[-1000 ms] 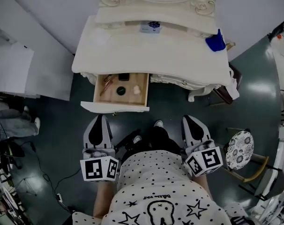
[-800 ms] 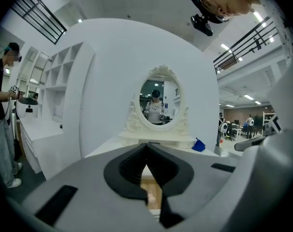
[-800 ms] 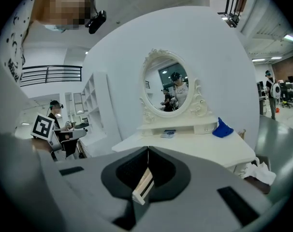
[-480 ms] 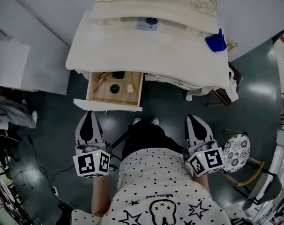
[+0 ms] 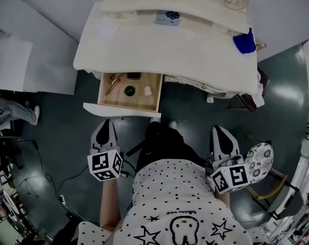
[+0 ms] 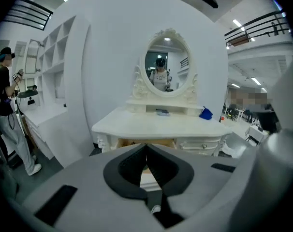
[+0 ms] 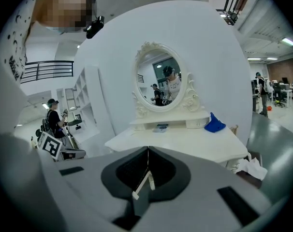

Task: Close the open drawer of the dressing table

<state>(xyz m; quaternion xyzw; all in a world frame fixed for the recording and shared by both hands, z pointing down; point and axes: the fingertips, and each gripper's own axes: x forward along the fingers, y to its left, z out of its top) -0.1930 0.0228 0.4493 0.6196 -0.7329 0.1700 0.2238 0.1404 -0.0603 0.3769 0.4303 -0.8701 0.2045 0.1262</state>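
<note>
Stands facing the cream dressing table, seen steeply from above in the head view. Holds the left tool low and just short of the open drawer, apart from its white front panel, tips aimed toward it. Holds that tool fully narrow: shows, in the left gripper view, the dark pads pressed together with nothing between them. Holds the right tool off to the right, before the closed right part of the table front and well apart from the drawer; shows the same in the right gripper view, jaws together and gripping nothing. Has the drawer pulled out at the left of the table front, under the worktop edge, its wooden floor exposed. Contains a dark round item, a pale lump just beside it, a small black item at the back and thin reddish sticks at the left. Bears on the worktop a blue cloth near the right rear corner, and a small box with blue print on the raised rear shelf. Carries an oval mirror in a carved frame above that shelf. Shows a stool with a patterned seat just beside the right tool.
</note>
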